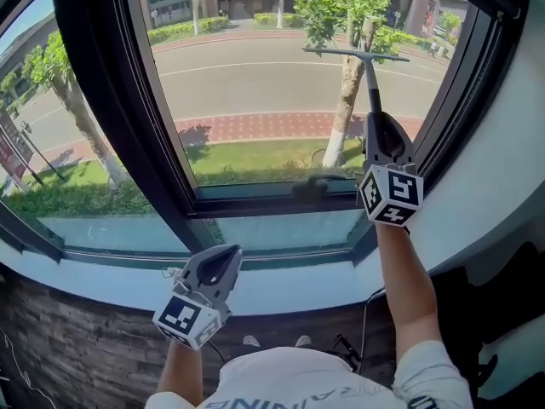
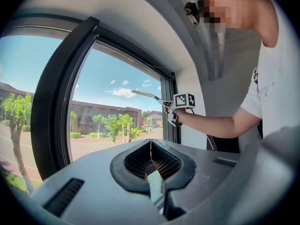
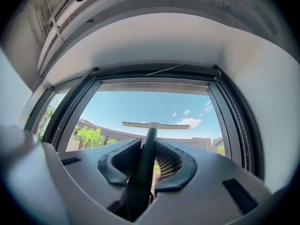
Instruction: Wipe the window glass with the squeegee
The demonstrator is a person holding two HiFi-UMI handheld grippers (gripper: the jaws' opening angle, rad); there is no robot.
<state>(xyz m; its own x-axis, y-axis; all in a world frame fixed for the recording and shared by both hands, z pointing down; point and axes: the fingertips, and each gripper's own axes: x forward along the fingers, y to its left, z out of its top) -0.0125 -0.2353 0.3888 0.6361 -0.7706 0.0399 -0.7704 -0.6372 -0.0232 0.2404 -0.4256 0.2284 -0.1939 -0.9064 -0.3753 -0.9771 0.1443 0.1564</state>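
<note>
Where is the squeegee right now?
In the head view, the dark-handled T-shaped squeegee is on the right, gripped by the right tool, its blade high at the window glass near the right frame.

My left gripper (image 2: 151,146) and right gripper (image 3: 149,140) both have smooth, matt grey plastic shells, and their black pads (image 3: 168,159) look finely ribbed and rubbery. The squeegee (image 1: 372,83) has a dark matt handle and a pale, smooth blade, set against clear, glossy window glass (image 1: 255,83) in a smooth black window frame (image 1: 94,100). Below are a smooth white sill (image 1: 281,290), rough dark stone-look cladding (image 1: 77,348) and my white cloth shirt (image 1: 324,386)
</note>
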